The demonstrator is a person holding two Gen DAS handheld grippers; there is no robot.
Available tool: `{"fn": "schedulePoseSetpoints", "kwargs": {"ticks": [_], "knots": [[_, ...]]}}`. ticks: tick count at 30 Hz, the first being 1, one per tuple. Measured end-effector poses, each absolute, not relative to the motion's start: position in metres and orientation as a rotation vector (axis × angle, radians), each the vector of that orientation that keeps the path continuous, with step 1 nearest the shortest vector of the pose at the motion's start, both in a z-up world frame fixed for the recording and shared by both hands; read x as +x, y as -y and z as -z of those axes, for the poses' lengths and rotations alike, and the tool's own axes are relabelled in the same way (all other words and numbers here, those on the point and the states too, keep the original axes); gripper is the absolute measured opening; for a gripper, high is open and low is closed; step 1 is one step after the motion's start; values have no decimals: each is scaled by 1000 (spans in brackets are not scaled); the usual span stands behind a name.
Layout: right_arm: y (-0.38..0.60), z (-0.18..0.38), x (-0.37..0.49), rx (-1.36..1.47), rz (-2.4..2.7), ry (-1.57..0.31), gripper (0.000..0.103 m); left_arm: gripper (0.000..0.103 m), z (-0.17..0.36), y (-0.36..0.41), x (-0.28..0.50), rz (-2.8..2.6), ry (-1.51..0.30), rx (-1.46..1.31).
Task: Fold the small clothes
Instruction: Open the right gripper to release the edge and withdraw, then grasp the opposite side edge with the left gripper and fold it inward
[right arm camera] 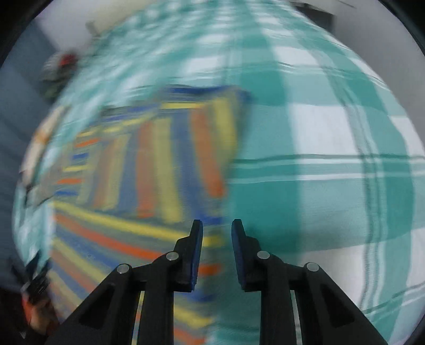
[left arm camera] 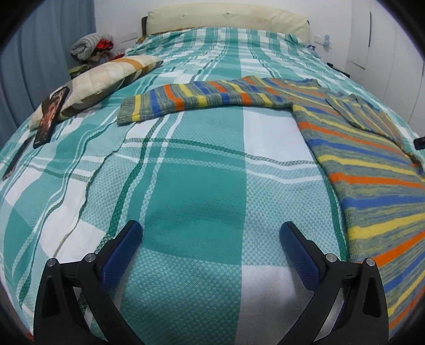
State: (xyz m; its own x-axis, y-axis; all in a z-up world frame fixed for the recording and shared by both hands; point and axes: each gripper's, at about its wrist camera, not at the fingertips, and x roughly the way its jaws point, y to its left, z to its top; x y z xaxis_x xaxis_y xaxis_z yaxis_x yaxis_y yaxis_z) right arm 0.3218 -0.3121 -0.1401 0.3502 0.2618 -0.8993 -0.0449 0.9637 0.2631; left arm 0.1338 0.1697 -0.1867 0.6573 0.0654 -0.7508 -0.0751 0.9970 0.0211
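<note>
A small striped knit sweater (left arm camera: pixel 366 148) in blue, orange, yellow and grey lies on the green-and-white checked bedspread (left arm camera: pixel 196 169). One sleeve (left arm camera: pixel 202 98) stretches out to the left; the other is folded over its body. My left gripper (left arm camera: pixel 211 233) is wide open and empty, low over the bedspread, left of the sweater's hem. The right wrist view is motion-blurred. It shows the sweater (right arm camera: pixel 148 169) ahead and to the left. My right gripper (right arm camera: pixel 216 225) hovers at the sweater's right edge, its jaws a narrow gap apart and holding nothing.
A patterned pillow (left arm camera: pixel 98 79) lies at the left of the bed with a phone (left arm camera: pixel 51 116) leaning on it. A pile of clothes (left arm camera: pixel 91 46) sits by the curtain. A cream headboard (left arm camera: pixel 225 18) stands at the far end, white wardrobes (left arm camera: pixel 385 39) at right.
</note>
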Motion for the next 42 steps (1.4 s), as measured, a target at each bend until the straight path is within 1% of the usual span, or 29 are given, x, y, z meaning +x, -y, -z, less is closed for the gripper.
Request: {"fn": "schedulePoseSetpoints", "kwargs": {"ticks": [2,6,8,10,12,14,15,16,18,22,23,25,28,31,33,34,36,37,38,40,42], "knots": [[296,142,310,214,-321,-1210,26,103,188,-169,133,-83,-846,-10],[282,185,282,66,-282,-1317,26,103,188,-170,131,-79,-840,-17],[299,182,266,122,-239,-1258,25,103,188,-170,131,-78,-841,-17],[311,168,243,101,-119,-1220,33,103,188,-170,131,-79,-845,-15],[315,154,220,86,-102,-1162,35,103,189,-170,133,-75,-854,-18],[316,139,193,102,-109,-1108,42,103,189,-171,133,-73,-859,-21],[315,134,179,112,-105,-1078,50,103,189,-171,133,-73,-860,-21],[313,128,163,130,-101,-1046,55,103,189,-171,133,-71,-861,-22],[304,121,140,164,-107,-1004,55,103,189,-171,133,-70,-859,-22],[275,123,98,239,-114,-951,55,103,186,-172,132,-59,-878,-37],[263,126,101,256,-114,-942,55,103,183,-173,131,-53,-897,-56],[250,130,90,288,-122,-926,55,102,170,-183,128,-13,-918,-173],[228,131,82,271,-168,-921,56,102,147,-212,134,67,-869,-398],[203,134,83,172,-225,-934,56,102,120,-265,157,26,-769,-591],[196,135,84,154,-249,-938,56,102,119,-309,182,-36,-750,-729],[192,136,85,155,-262,-939,56,100,125,-325,195,-52,-769,-785],[188,139,85,164,-273,-940,56,89,144,-351,222,-110,-840,-848],[186,141,86,168,-281,-946,56,75,154,-359,238,-121,-885,-849],[184,143,86,168,-285,-952,56,66,158,-360,246,-119,-908,-842],[180,145,85,160,-292,-963,56,64,166,-359,265,-96,-940,-804],[177,149,83,144,-297,-974,56,53,168,-349,279,-69,-942,-743]]}}
